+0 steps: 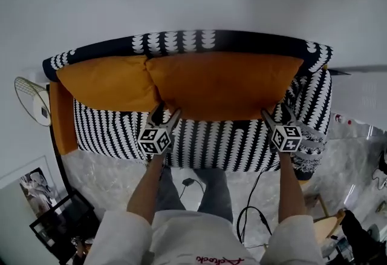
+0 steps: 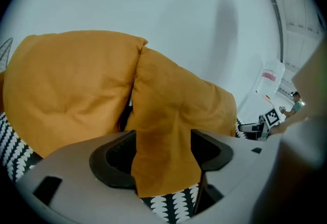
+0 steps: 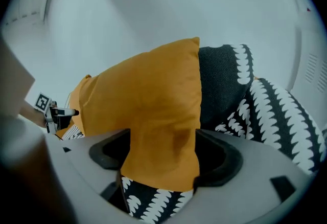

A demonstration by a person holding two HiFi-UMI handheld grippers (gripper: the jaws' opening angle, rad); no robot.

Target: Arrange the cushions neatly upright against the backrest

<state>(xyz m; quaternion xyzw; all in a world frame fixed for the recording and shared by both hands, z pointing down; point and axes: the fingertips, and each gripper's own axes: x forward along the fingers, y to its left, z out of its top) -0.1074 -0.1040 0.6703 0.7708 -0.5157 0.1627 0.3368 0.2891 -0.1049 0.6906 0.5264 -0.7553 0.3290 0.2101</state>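
Two orange cushions stand upright against the backrest (image 1: 181, 40) of a black-and-white patterned sofa (image 1: 230, 146): a smaller one (image 1: 106, 82) at the left and a wide one (image 1: 224, 85) at the right. My left gripper (image 1: 168, 110) is at the wide cushion's lower left corner, my right gripper (image 1: 274, 111) at its lower right corner. In the left gripper view that corner (image 2: 166, 161) lies loosely between the open jaws, with dark gaps at each side. The right gripper view shows the other corner (image 3: 161, 156) the same way. A third orange cushion (image 1: 62, 118) stands against the left armrest.
The sofa's right armrest (image 3: 281, 110) rises just right of the right gripper. A wire-frame stand (image 1: 30, 100) sits beyond the sofa's left end. Cables (image 1: 254, 209) and framed pictures (image 1: 36, 188) lie on the marble floor near the person's legs. A white wall is behind the sofa.
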